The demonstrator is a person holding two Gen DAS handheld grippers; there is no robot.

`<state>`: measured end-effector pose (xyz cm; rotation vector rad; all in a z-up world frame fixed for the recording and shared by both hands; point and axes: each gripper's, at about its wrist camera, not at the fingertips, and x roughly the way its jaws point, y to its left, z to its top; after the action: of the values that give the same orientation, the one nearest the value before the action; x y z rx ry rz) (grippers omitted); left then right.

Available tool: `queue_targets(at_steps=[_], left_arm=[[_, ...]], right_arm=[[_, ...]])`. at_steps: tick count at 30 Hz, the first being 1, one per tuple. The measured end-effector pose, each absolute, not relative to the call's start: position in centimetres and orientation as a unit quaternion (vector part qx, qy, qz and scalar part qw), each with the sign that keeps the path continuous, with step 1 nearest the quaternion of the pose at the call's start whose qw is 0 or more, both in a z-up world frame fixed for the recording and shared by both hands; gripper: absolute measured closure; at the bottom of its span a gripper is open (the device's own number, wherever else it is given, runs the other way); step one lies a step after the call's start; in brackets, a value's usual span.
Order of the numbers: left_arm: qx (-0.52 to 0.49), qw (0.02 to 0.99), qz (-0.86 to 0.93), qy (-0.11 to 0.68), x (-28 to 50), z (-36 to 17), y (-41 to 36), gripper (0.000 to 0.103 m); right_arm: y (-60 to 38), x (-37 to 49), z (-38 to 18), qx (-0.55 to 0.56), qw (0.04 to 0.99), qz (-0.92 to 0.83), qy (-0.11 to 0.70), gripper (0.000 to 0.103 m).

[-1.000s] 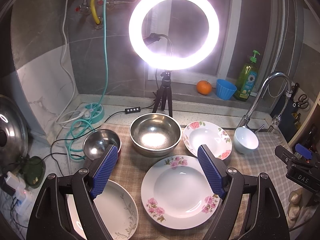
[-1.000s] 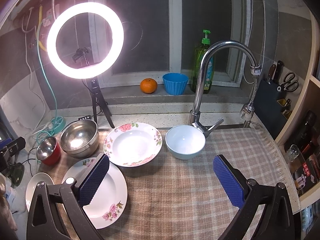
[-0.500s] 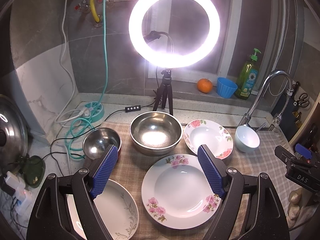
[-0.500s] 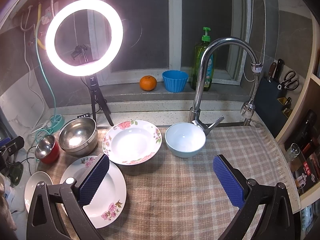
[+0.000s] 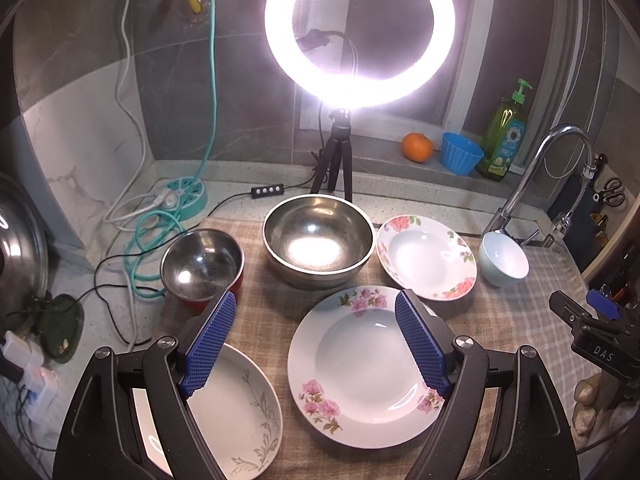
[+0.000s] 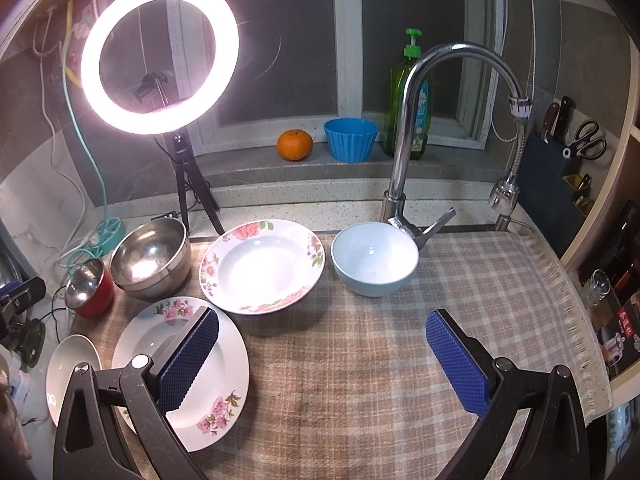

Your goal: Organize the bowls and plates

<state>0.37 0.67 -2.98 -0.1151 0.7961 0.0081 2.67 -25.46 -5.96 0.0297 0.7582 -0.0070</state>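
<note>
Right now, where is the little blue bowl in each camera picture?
Left wrist view: the light blue bowl sits far right, by the tap's base.
Right wrist view: the same bowl sits just right of middle, by the tap's base.
Shared landmark: the orange on the windowsill.

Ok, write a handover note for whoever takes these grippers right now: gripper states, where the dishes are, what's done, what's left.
Left hand-held gripper: open, empty, above the large floral plate.
Right hand-held gripper: open, empty, above the checked cloth.
On the cloth, all separate: the large floral plate, smaller floral plate, pale blue bowl, big steel bowl. At the left edge: small red-sided steel bowl and leaf-pattern plate.
Done: nothing stacked.
Left: probably stack the plates and nest the bowls.
</note>
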Motion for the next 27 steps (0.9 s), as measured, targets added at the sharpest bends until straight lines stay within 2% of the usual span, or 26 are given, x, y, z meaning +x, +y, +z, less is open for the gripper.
queue_targets(at_steps=[7,9,11,13,14,18,22,24,27], left_arm=[[-0.076,0.902,-0.005,0.425,1.4,-5.0,1.9,0.022],[-0.085,0.896,-0.006,0.437,1.7,-5.7,2.3,0.026],[-0.090,0.889,-0.008,0.449,2.1,-6.5,2.6,0.029],[-0.095,0.882,-0.013,0.461,2.5,-7.3,2.9,0.030],[-0.100,0.877,-0.018,0.470,2.7,-7.8,3.1,0.035],[-0.112,0.859,-0.032,0.499,3.5,-9.4,3.3,0.045],[-0.131,0.839,-0.051,0.526,4.3,-10.8,3.5,0.050],[-0.139,0.831,-0.056,0.535,4.8,-11.4,3.6,0.054],[-0.143,0.823,-0.063,0.546,5.3,-12.1,3.6,0.057]], right_arm=[[-25.2,3.4,-8.4,0.019,0.914,0.017,0.404,0.003],[-25.2,3.6,-9.0,0.019,0.910,0.018,0.413,0.015],[-25.2,3.9,-10.0,0.024,0.903,0.021,0.428,0.022],[-25.3,4.3,-10.8,0.036,0.895,0.030,0.443,0.022],[-25.3,4.5,-11.3,0.044,0.890,0.035,0.452,0.025],[-25.2,5.0,-13.0,0.068,0.871,0.057,0.483,0.045],[-24.9,5.6,-14.3,0.092,0.856,0.078,0.503,0.049],[-24.5,5.9,-14.9,0.098,0.848,0.088,0.514,0.057],[-24.2,6.4,-15.9,0.112,0.834,0.103,0.530,0.060]])
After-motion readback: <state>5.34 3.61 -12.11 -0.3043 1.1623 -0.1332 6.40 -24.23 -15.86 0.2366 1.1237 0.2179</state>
